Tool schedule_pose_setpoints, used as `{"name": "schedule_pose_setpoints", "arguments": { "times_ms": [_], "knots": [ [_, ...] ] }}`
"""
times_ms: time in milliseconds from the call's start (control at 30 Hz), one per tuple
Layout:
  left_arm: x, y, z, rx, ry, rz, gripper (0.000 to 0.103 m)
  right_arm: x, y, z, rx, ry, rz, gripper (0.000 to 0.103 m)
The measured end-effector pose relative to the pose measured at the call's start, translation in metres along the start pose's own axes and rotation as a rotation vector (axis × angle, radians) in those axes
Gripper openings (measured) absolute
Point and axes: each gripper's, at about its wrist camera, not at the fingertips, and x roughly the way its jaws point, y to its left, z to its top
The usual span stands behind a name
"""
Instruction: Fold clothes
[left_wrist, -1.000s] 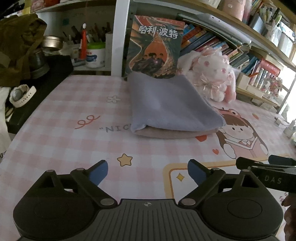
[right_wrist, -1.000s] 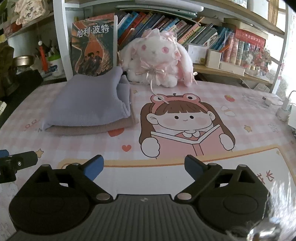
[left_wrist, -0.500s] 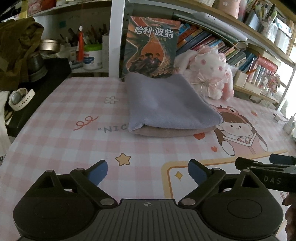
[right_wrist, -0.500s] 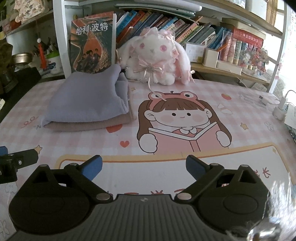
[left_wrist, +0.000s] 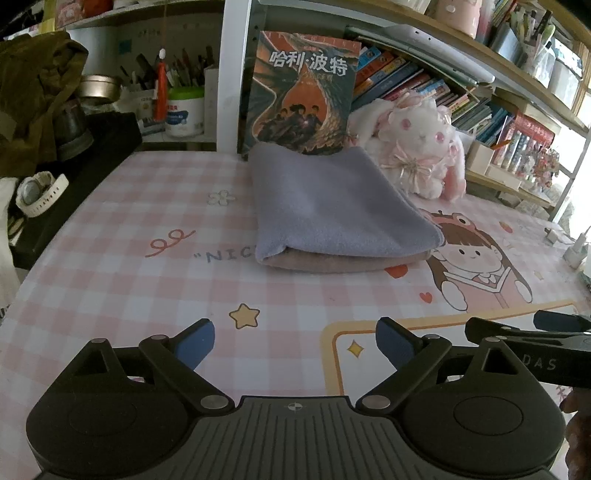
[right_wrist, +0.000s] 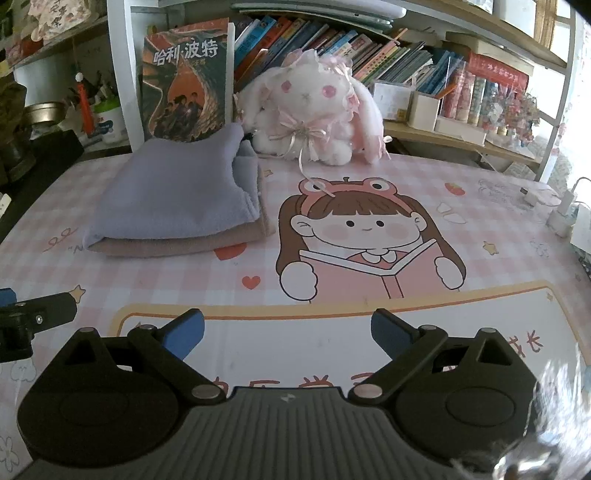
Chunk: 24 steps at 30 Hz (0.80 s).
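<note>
We've got both the left gripper (left_wrist: 294, 339) and right gripper (right_wrist: 287, 330) spread wide, holding nothing, probably because the folded clothes (left_wrist: 340, 210) already sit stacked well ahead of the fingers, near the book (left_wrist: 301, 92).

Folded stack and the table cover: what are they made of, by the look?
Lilac top piece: looks like fleece or brushed knit, matte and fuzzy, with soft rounded fold edges. Beige piece beneath: similar napped fabric, thicker-looking. Table cover: probably printed vinyl or coated cloth, smooth, flat, faint sheen; can't confirm which.
</note>
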Motion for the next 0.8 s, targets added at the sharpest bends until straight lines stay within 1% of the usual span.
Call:
{"name": "schedule_pose_setpoints", "arguments": {
  "times_ms": [800],
  "knots": [
    [0.0063,-0.001,0.001,0.017,0.026,-0.002,0.096,0.0067,0.003,0.0001,0.0,0.032,0.008,0.098]
  ]
}}
